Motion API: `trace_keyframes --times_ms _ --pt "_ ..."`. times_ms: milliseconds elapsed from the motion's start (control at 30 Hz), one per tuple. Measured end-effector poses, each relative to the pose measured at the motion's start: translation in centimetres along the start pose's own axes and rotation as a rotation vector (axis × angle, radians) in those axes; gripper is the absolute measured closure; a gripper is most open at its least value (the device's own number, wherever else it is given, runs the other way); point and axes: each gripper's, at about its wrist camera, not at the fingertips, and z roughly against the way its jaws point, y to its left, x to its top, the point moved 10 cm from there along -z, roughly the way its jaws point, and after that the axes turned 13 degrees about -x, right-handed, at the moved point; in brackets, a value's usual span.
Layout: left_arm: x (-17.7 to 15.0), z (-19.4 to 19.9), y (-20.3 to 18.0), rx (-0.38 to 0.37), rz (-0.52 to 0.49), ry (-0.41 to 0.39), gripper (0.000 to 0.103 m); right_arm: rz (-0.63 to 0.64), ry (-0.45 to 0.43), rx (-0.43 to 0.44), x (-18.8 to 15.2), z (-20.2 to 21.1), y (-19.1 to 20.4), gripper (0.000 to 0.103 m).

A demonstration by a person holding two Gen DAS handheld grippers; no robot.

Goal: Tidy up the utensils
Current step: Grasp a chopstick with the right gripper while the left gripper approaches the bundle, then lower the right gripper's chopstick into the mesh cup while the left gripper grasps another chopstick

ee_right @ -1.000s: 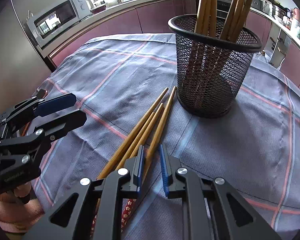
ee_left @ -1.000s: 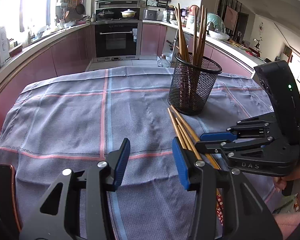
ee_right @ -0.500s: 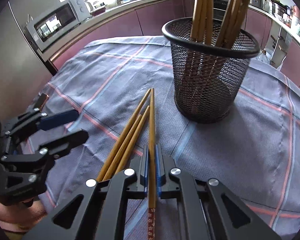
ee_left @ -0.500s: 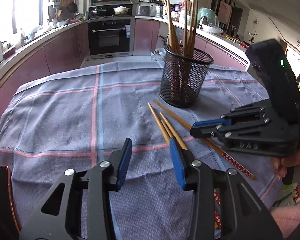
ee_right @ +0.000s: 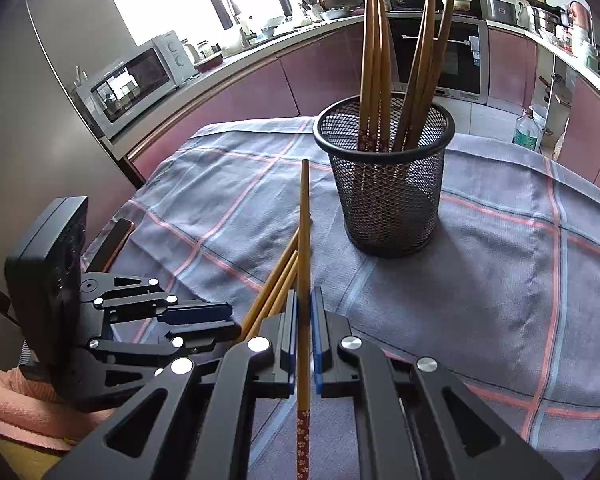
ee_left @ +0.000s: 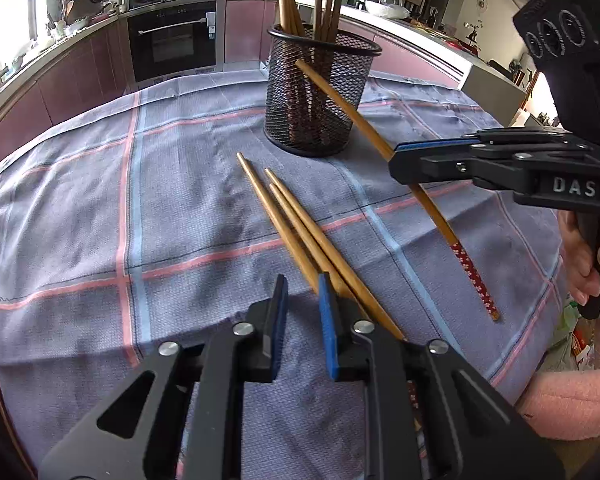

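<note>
Right gripper lifting one chopstick, left gripper over the loose ones

The right gripper (ee_right: 304, 344) is clamping a red-handled chopstick (ee_right: 303, 264), holding it off the checked cloth (ee_left: 180, 208) and pointing toward the mesh holder (ee_right: 386, 184) of chopsticks on the bench. The left gripper (ee_left: 302, 320) has just been narrowing; nothing is sitting between its pads, with three loose chopsticks (ee_left: 296, 224) lying just beside its right finger.

I note smooth tan wooden chopsticks (ee_left: 300, 224) with matt finish; black wire-mesh metal holder (ee_right: 384, 184); woven grey-blue checked cloth (ee_left: 180, 184), coarse texture; matt black plastic fingers (ee_left: 276, 320), blue rubbery pads.
</note>
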Motion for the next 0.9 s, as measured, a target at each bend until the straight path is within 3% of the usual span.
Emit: trace_keyframes --times_ms 100,300,600,733,800,900 --pt "0.0 -0.3 0.9 0.012 0.018 0.022 0.096 0.003 -0.015 0.012 0.2 0.5 0.1 0.098" --pt "1.4 0.2 -0.1 -0.026 -0.011 -0.003 0.092 -0.006 -0.052 0.026 0.7 1.5 0.1 0.098" --pt "2.3 -1.3 0.7 0.037 -0.028 0.035 0.084 -0.024 -0.134 0.027 2.1 4.4 -1.2 0.098" --pt "2.7 -1.4 1.7 0.084 -0.04 0.067 0.088 -0.03 -0.17 0.022 2.9 5.6 -1.7 0.098" --pt "2.5 -1.9 2.2 0.065 -0.019 0.093 0.092 -0.035 -0.181 0.019 3.2 5.9 -1.9 0.098" --pt "3.0 -1.3 1.9 0.013 -0.005 0.059 0.092 -0.05 -0.19 0.021 3.3 6.2 -2.4 0.098"
